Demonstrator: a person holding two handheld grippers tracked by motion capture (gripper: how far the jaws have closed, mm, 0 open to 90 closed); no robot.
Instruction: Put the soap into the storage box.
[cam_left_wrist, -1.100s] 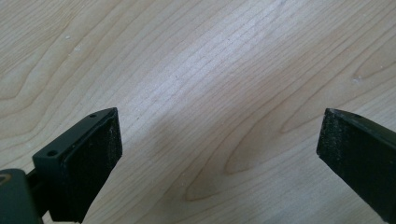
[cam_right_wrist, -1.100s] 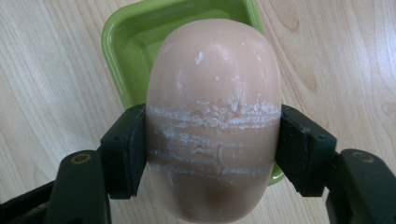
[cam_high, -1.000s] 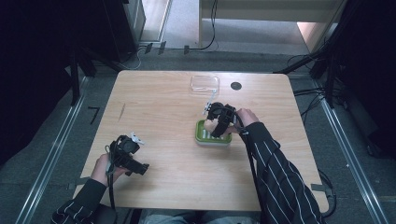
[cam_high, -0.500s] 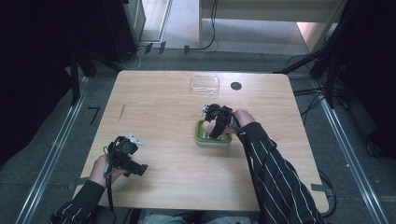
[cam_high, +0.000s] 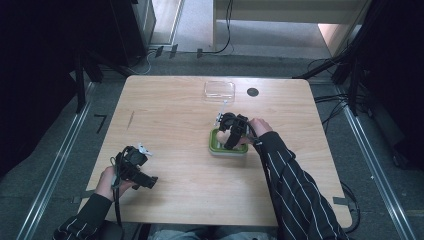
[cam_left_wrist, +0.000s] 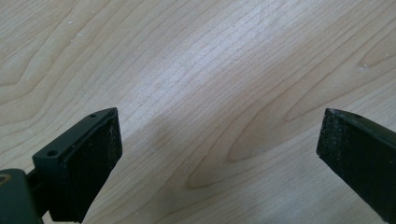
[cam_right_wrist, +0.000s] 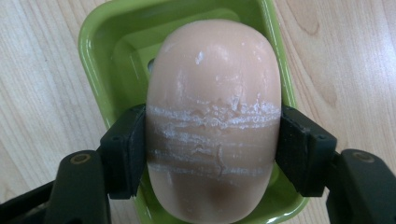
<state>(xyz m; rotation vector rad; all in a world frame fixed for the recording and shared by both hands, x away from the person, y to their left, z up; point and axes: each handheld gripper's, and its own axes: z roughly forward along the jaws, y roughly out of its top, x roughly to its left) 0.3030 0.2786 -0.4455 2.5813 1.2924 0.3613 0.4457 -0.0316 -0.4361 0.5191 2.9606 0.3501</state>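
A peach soap bar (cam_right_wrist: 215, 93) with white scratch marks lies lengthwise over the green soap dish (cam_right_wrist: 100, 51). My right gripper (cam_right_wrist: 212, 144) is shut on the bar's sides. From above, the right gripper (cam_high: 227, 131) stands over the dish (cam_high: 227, 151) right of the table's middle, with the soap (cam_high: 220, 135) showing under it. Whether the bar rests on the dish floor I cannot tell. My left gripper (cam_high: 149, 181) is near the front left corner. Its jaws are wide apart over bare wood in the left gripper view (cam_left_wrist: 219, 135).
A clear plastic lid (cam_high: 219, 90) lies at the back of the table (cam_high: 165, 115), with a small black disc (cam_high: 252, 92) to its right. A striped sleeve (cam_high: 290, 185) reaches in from the front right.
My right gripper has edged a little nearer and lower over the green dish with the soap in it. The left gripper has barely moved.
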